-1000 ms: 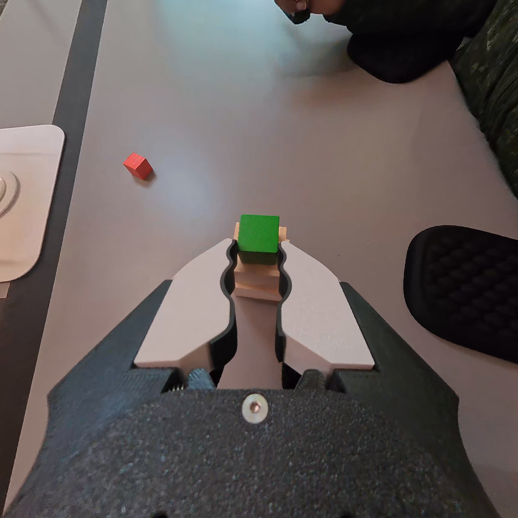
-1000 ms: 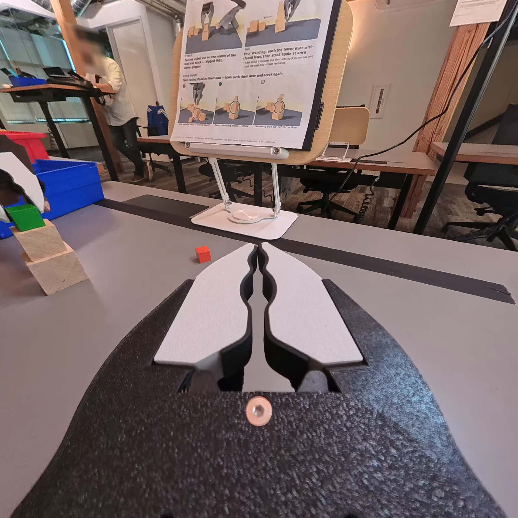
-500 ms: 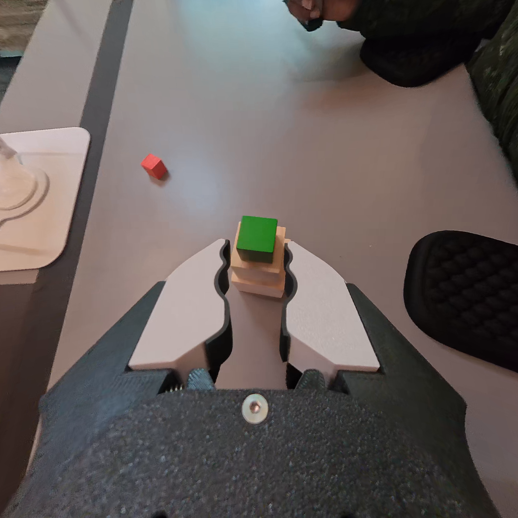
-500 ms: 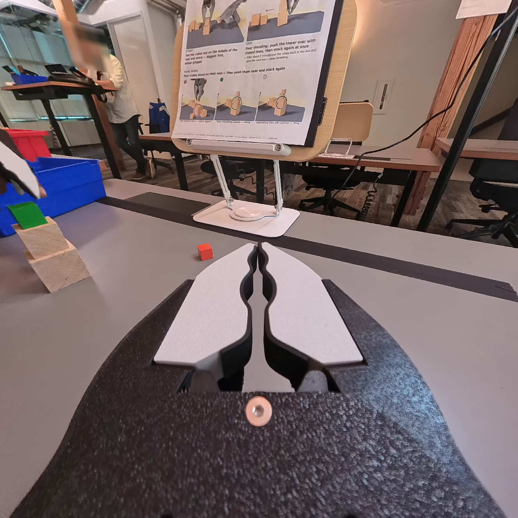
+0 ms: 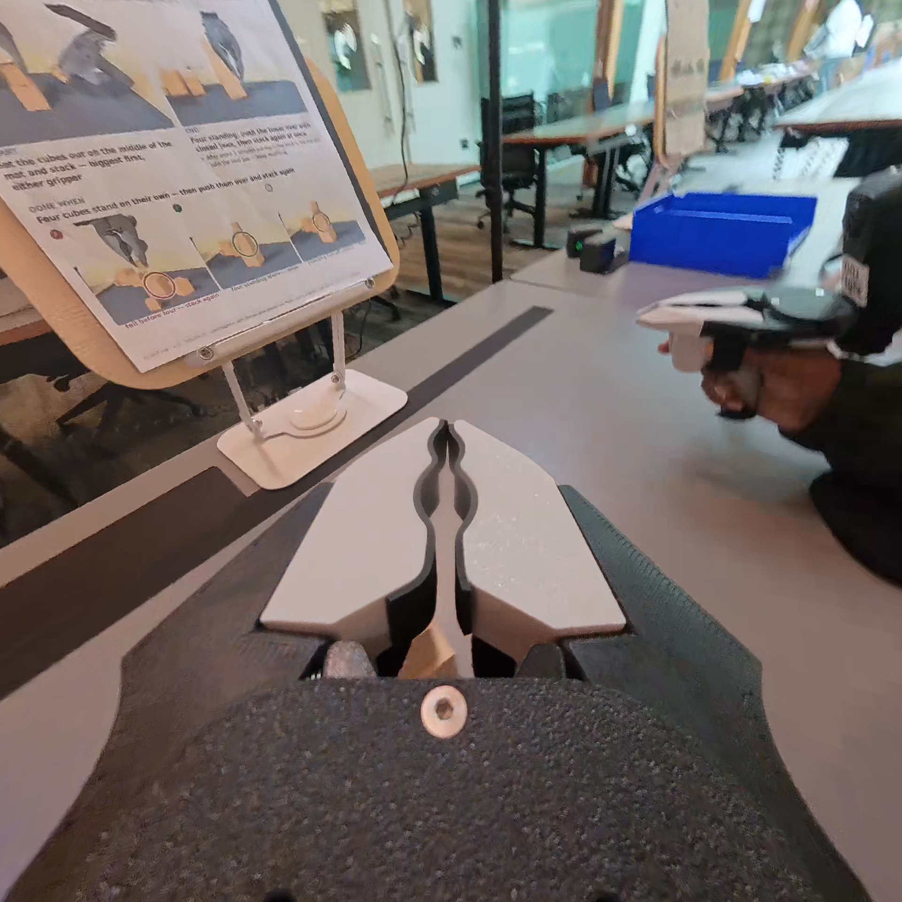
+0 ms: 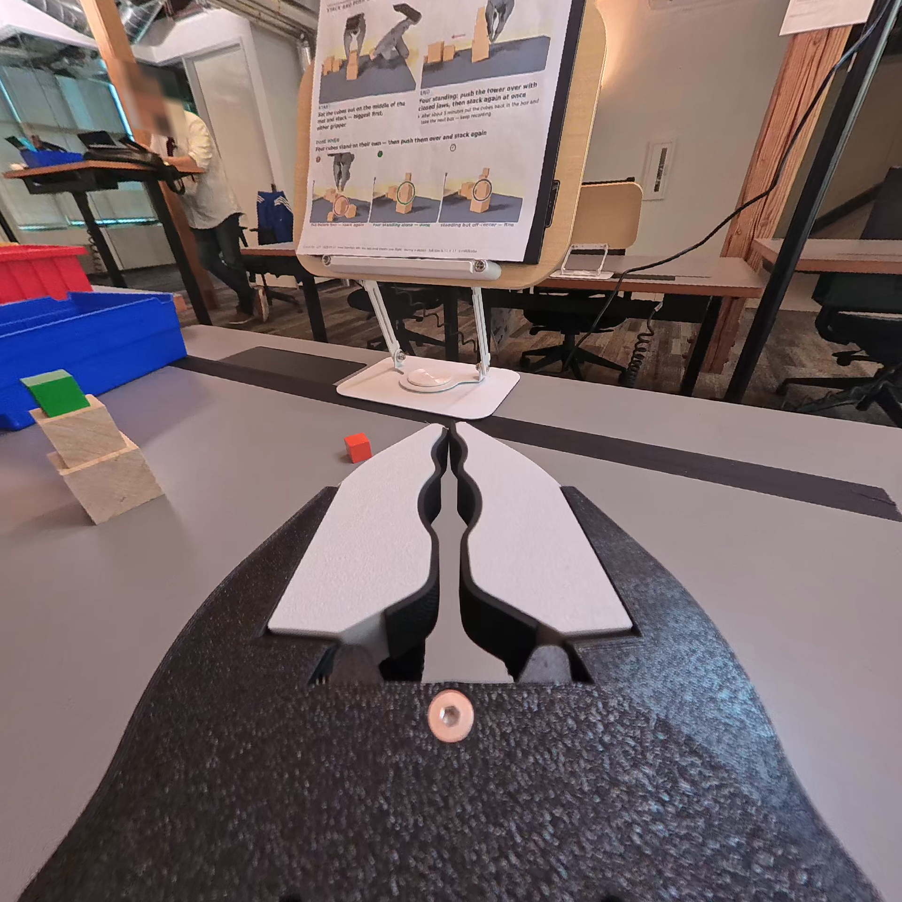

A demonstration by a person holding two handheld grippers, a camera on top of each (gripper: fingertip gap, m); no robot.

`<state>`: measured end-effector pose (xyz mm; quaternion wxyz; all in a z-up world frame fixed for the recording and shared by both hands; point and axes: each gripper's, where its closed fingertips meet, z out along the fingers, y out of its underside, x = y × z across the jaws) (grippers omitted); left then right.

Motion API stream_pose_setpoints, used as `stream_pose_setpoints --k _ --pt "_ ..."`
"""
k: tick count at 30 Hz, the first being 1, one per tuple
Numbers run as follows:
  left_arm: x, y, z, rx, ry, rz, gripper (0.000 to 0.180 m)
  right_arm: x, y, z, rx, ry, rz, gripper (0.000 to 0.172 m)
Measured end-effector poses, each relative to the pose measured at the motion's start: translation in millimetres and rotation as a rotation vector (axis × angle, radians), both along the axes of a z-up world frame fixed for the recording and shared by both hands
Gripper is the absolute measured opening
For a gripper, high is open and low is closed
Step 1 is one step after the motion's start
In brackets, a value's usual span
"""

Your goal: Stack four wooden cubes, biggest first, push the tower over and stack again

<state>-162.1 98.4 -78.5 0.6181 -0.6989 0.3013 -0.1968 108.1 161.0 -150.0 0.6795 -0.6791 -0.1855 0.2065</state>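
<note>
Both handheld grippers hang above a grey table (image 6: 732, 561), each with its white fingers brought together and nothing between them. The left gripper (image 5: 445, 425) points toward the white base of a document stand (image 5: 312, 429) that carries a printed instruction sheet (image 5: 161, 185); a sliver of pale wood shows below, between its finger roots. To its right, the right gripper (image 5: 649, 319) appears side-on in a hand (image 5: 781, 390), blurred, with a blue bin (image 5: 717, 234) on the far table behind it.

From the right gripper (image 6: 449, 429), a small red cube (image 6: 357, 446) sits on the table just left of the fingertips, apart from them. Farther left stands a three-block tower: a green cube (image 6: 56, 393) on a mid-sized wooden cube (image 6: 83, 432) on a larger wooden cube (image 6: 107, 483), each level set slightly off-square. A blue bin (image 6: 88, 337) and red bin (image 6: 39, 271) lie behind it.

Judging by the layout, any approach to the red cube calls for spreading the fingers first and keeping well clear of the tower.
</note>
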Motion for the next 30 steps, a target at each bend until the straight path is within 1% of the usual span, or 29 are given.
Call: stream_pose_setpoints --k 2,4,6,8,10,12,14,16,19,22,24,25,26,27,28,30 --pt "27.0 -4.4 -4.4 -0.008 -0.056 0.036 0.000 -0.2 -0.9 1.8 0.002 0.004 0.003 0.000" --pt "55.2 -1.6 -18.6 -0.030 -0.055 0.059 0.000 0.1 -1.7 3.9 0.002 0.011 0.005 0.000" --pt "82.9 9.5 -37.4 -0.064 -0.029 0.068 0.000 0.9 -2.4 6.7 0.005 0.020 0.007 0.000" --pt "100.9 33.3 -60.8 -0.110 0.024 0.112 0.001 2.7 -3.3 10.5 0.011 0.032 0.004 0.000" --pt "105.9 66.6 -84.6 -0.139 0.103 0.192 0.013 5.3 -3.8 14.1 0.016 0.042 -0.001 0.000" --pt "109.6 95.3 -114.7 -0.242 0.158 0.239 0.035 8.2 -4.2 17.4 0.017 0.054 -0.004 0.000" --pt "108.9 118.0 -145.9 -0.339 0.239 0.289 0.052 10.9 -4.8 21.2 0.018 0.072 -0.003 0.000" --pt "105.4 136.4 -172.4 -0.409 0.313 0.340 0.059 13.1 -5.3 24.1 0.017 0.082 -0.002 0.000" --pt "100.0 158.4 -196.8 -0.485 0.358 0.398 0.061 17.4 -5.5 27.6 0.019 0.095 -0.007 0.000" --pt "91.9 172.1 -201.2 -0.503 0.381 0.432 0.060 22.3 -4.1 28.6 0.016 0.105 -0.016 0.001" --pt "87.8 176.1 -202.7 -0.525 0.386 0.431 0.056 23.9 -3.4 29.3 0.012 0.116 -0.014 0.001" --pt "87.1 176.9 -203.9 -0.533 0.388 0.425 0.051 24.1 -3.2 29.7 0.011 0.120 -0.011 0.001" --pt "86.4 177.5 -204.9 -0.533 0.398 0.419 0.042 23.9 -3.1 29.6 0.009 0.122 -0.009 0.001" --pt "85.6 177.8 -206.0 -0.531 0.408 0.414 0.028 23.6 -3.0 29.3 0.009 0.120 -0.008 0.001" --pt "86.9 177.8 -206.1 -0.527 0.405 0.401 0.022 23.5 -3.1 29.2 0.010 0.117 -0.008 0.001" --pt "92.1 176.8 -203.3 -0.522 0.371 0.381 0.021 23.8 -3.7 30.3 0.015 0.111 -0.010 0.001"
